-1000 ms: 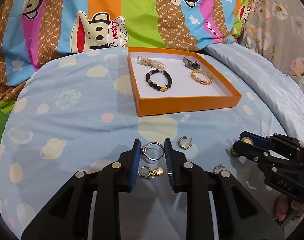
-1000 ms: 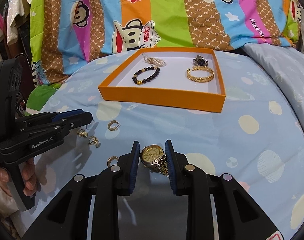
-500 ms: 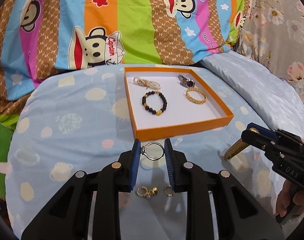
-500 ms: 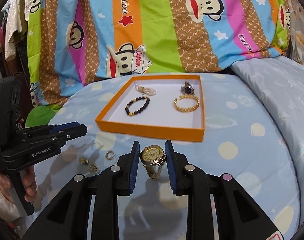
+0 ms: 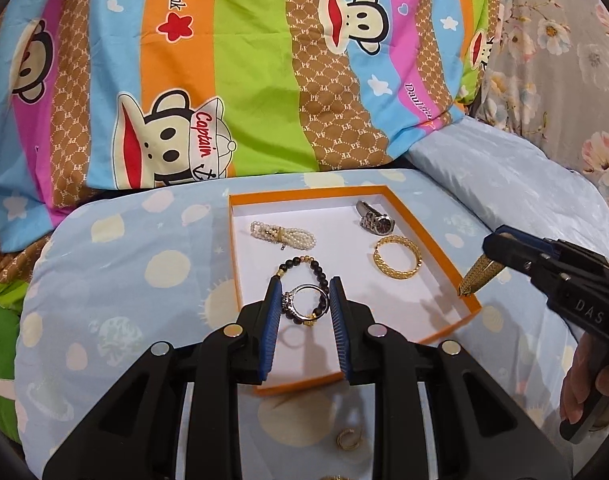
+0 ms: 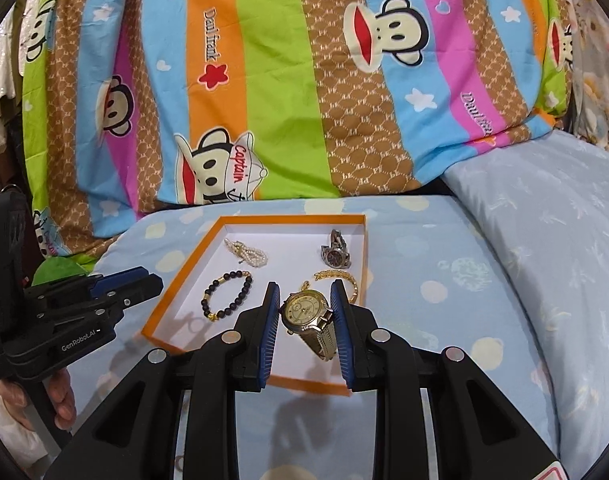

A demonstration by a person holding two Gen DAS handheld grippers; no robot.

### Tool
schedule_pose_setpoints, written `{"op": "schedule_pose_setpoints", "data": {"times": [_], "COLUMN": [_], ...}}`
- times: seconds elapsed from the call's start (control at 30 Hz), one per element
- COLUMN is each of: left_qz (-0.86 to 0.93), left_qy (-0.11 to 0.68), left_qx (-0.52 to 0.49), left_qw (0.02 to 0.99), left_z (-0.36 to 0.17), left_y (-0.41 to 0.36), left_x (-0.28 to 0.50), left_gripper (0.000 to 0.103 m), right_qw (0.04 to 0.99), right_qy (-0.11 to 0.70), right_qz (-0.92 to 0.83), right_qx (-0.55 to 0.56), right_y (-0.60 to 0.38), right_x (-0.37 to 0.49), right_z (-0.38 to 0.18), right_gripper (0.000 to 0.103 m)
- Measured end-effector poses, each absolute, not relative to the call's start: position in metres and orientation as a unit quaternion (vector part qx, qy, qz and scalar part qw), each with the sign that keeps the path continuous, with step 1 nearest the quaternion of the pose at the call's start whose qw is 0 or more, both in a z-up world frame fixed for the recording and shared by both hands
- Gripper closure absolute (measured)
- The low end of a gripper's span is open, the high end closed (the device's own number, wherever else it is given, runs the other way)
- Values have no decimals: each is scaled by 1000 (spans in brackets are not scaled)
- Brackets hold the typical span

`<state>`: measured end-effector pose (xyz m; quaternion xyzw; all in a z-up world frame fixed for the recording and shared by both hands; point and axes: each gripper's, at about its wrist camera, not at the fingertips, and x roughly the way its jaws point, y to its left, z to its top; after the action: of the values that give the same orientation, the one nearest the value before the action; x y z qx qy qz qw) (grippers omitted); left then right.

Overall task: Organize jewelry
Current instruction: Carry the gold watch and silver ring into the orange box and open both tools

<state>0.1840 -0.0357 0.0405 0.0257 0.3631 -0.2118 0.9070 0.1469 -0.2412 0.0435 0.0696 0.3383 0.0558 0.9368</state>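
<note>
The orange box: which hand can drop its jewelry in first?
Probably the left. Its gripper holds the silver ring over the white floor of the orange box. The right gripper holds the gold watch nearer the box's front edge.

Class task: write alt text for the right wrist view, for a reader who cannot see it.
The right gripper grips a gold watch above an orange tray on a blue spotted sheet. The tray holds a pearl bracelet, black bead bracelet, gold bracelet and silver watch.
</note>
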Motion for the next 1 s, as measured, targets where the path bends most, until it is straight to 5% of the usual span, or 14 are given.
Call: {"op": "schedule_pose_setpoints", "data": {"times": [0.53,0.73,1.0], "left_qz": [-202,-189,-170], "left_qy": [398,380,354], "left_qx": [37,26,5], "left_qw": [894,905,920], "left_z": [-5,0,10], "left_y": [-49,-43,-30], "left_x": [212,210,210], "left_gripper": [78,46,45], "right_qw": [917,925,933], "right_qy": [389,369,347], "right_qz": [64,64,58], "right_qx": [58,71,76], "right_y": [-224,-231,-236], "right_x": [183,178,173], "right_z": [-12,-5,2], "right_gripper": [77,68,59]}}
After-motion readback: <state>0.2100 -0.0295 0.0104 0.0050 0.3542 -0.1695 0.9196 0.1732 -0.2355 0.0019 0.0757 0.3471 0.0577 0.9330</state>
